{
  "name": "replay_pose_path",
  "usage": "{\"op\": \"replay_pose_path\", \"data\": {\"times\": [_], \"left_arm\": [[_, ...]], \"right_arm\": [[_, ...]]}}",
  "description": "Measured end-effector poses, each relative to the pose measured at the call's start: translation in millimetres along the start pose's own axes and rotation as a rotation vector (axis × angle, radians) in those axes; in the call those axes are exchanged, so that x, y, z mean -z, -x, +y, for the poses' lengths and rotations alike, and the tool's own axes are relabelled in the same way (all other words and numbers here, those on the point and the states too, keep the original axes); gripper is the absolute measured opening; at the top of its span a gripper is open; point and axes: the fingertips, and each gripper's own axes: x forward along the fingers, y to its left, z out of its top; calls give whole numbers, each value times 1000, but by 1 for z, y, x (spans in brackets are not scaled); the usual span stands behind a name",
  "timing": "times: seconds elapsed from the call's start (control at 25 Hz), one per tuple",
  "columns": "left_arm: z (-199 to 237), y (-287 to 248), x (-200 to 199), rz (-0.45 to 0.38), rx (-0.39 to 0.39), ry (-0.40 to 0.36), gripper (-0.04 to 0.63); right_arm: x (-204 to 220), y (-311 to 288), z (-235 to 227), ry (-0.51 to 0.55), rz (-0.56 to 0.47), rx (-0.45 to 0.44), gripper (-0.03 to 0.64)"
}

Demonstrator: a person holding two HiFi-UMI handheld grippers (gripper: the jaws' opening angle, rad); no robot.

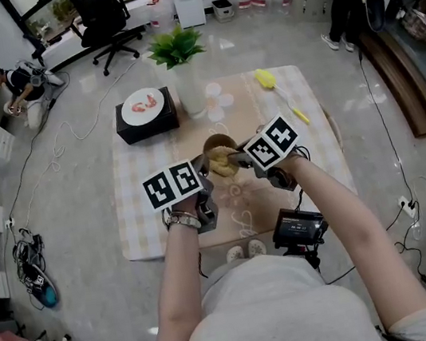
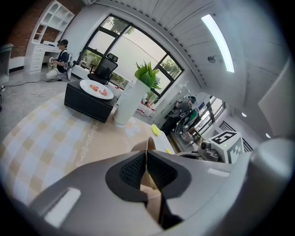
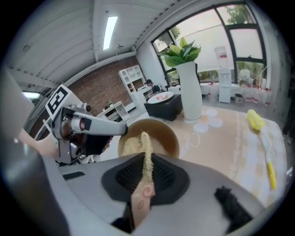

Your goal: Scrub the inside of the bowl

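At the far left of the checked tabletop (image 1: 144, 218) stands a black box (image 1: 137, 128) with a white plate (image 1: 142, 106) of pink food on top. Nearer the person, the left gripper (image 2: 146, 168) is clamped on the brown bowl (image 1: 218, 137), with the thin rim pinched between its pads. The bowl is at the middle of the tabletop. Beyond it stands a tall white vase (image 1: 190, 90) holding a green plant (image 1: 174, 46), with a few pale round coasters (image 1: 215, 100) just beside the vase. From the right, the right gripper (image 3: 146, 173) is closed tight on a tan, fibrous scrub pad (image 3: 144, 147). The pad's free end reaches down inside the bowl and lies against the inner wall, and a small pinkish tag (image 3: 140, 203) sticks out on the near side of the jaws. Further right, a yellow brush (image 1: 265, 78) lies flat on the cloth, well apart from the bowl.
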Motion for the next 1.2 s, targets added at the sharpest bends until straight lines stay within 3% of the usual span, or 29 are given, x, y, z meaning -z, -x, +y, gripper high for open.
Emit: {"op": "replay_pose_path", "data": {"times": [0.2, 0.36, 0.48, 0.68, 0.8, 0.92, 1.2], "left_arm": [[2, 1, 3, 9, 5, 13, 20], [6, 2, 3, 8, -2, 11, 20], [8, 3, 2, 4, -12, -10, 20], [7, 3, 0, -10, -7, -49, 20], [3, 3, 0, -15, 3, -69, 20], [2, 2, -1, -16, 13, -74, 20], [6, 4, -4, -25, 30, -48, 17]], "right_arm": [[-10, -6, -10, 196, -49, 227, 43], [-12, -6, -13, 390, 16, 355, 43], [-9, -6, -12, 480, 106, 389, 43], [-2, -5, -9, 500, 212, 368, 43], [7, -5, -5, 451, 265, 323, 43], [12, -6, 3, 308, 247, 239, 43], [-5, -1, 9, -32, -10, 83, 43]]}}
